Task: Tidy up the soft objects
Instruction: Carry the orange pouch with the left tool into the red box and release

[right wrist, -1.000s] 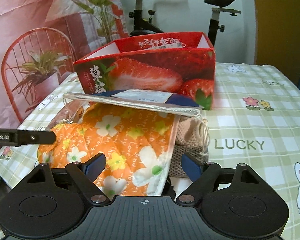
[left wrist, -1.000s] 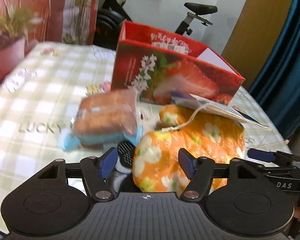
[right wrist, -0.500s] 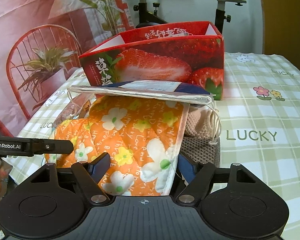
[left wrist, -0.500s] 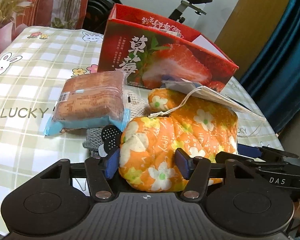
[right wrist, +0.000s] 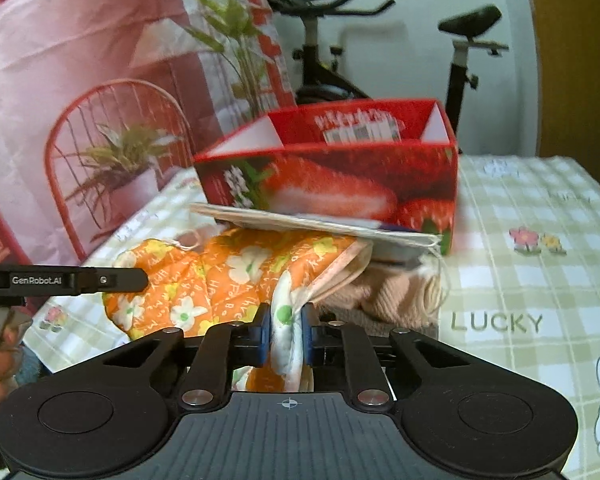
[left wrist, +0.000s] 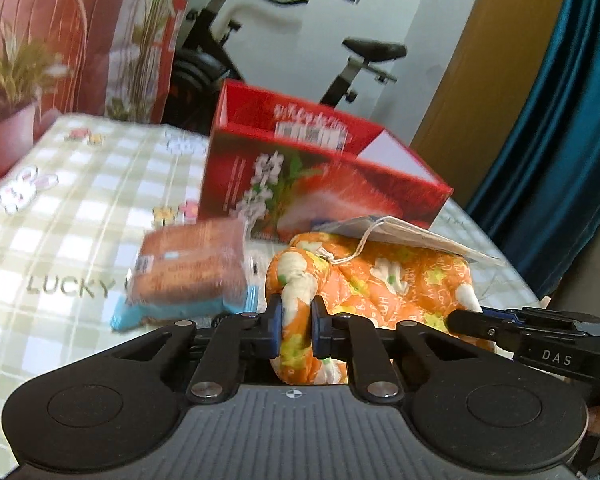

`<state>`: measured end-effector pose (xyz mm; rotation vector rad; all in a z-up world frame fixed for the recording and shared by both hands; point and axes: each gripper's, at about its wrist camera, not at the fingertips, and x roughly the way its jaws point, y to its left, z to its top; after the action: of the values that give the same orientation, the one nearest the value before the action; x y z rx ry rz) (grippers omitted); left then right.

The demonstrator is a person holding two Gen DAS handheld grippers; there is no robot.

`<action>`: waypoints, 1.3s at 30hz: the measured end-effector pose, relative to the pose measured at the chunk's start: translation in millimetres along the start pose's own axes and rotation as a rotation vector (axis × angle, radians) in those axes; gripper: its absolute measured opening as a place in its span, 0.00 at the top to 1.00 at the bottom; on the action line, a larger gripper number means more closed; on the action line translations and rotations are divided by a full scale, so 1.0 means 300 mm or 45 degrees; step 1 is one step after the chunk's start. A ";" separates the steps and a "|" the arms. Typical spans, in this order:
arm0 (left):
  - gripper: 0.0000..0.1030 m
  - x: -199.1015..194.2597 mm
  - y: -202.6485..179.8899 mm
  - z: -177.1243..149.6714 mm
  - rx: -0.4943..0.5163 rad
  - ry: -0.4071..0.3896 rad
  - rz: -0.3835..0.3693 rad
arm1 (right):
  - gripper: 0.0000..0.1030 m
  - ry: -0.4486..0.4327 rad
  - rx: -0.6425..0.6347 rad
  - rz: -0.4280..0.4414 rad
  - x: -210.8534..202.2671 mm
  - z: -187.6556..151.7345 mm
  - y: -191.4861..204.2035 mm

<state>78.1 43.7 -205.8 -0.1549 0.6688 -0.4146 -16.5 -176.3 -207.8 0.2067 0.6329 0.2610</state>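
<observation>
Both grippers have a pinch on the orange flowery quilt

We see the checked surface (right wrist: 540,184) carrying the strawberry box (left wrist: 320,184) at 12 o'clock, the orange floral quilt (left wrist: 388,280) in front of it, the wrapped cake (left wrist: 188,268) at its 9 o'clock. Left gripper (left wrist: 296,326) jaws squeeze one quilt corner, right gripper (right wrist: 286,334) jaws squeeze the white-edged end.

A home room: exercise bike (right wrist: 384,60), checked tablecloth (right wrist: 532,200), teal curtain (left wrist: 560,140).
</observation>
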 end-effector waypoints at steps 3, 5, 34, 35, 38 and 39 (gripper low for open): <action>0.86 -0.054 -0.017 0.025 0.026 -0.083 -0.001 | 0.88 -0.054 -0.045 0.016 -0.035 0.031 0.023; 0.86 -0.092 -0.031 0.047 0.045 -0.141 0.000 | 0.88 -0.096 -0.070 0.030 -0.060 0.060 0.036; 0.86 0.370 -0.063 0.543 0.136 -0.094 0.065 | 0.88 -0.127 -0.279 -0.088 0.358 0.655 -0.142; 0.86 0.403 -0.058 0.542 0.132 -0.059 0.073 | 0.88 -0.095 -0.270 -0.090 0.390 0.657 -0.157; 0.86 0.486 -0.026 0.536 0.070 0.034 0.084 | 0.88 -0.010 -0.238 -0.092 0.470 0.655 -0.198; 0.86 0.511 -0.014 0.534 0.049 0.065 0.083 | 0.88 0.021 -0.228 -0.094 0.501 0.658 -0.214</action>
<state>286.0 -23.4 -167.5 -0.0864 0.7137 -0.3697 230.9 -213.4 -152.9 0.0094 0.6284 0.2469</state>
